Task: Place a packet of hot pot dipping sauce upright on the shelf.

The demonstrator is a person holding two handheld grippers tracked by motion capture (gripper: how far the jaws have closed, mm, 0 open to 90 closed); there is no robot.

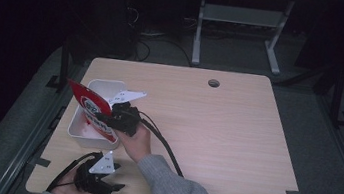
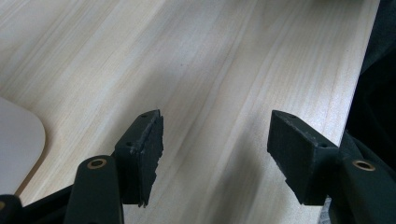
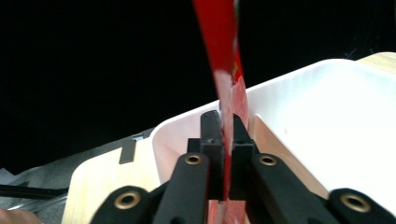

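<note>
Nearest the high camera, the left gripper [image 1: 98, 180] rests at the near edge of the worktop [image 1: 215, 133], on the person's side of the bin [image 1: 87, 116]. Its fingers [image 2: 142, 149] stand wide apart with nothing between them, only bare wood showing in the gap.

Beyond it, the right gripper [image 1: 119, 115] hangs just over the bin's right rim, its fingers [image 3: 212, 140] closed on a red packet [image 1: 91, 109]. The packet [image 3: 229, 84] passes edge-on between the two pads, rising above them and reaching down past them, tilted over the bin's open top.

Judging by this, the pick is done and the carry to the bin is nearly over. What is left, it seems, is to lower the packet inside, let go, and draw the gripper clear of the rim.
</note>
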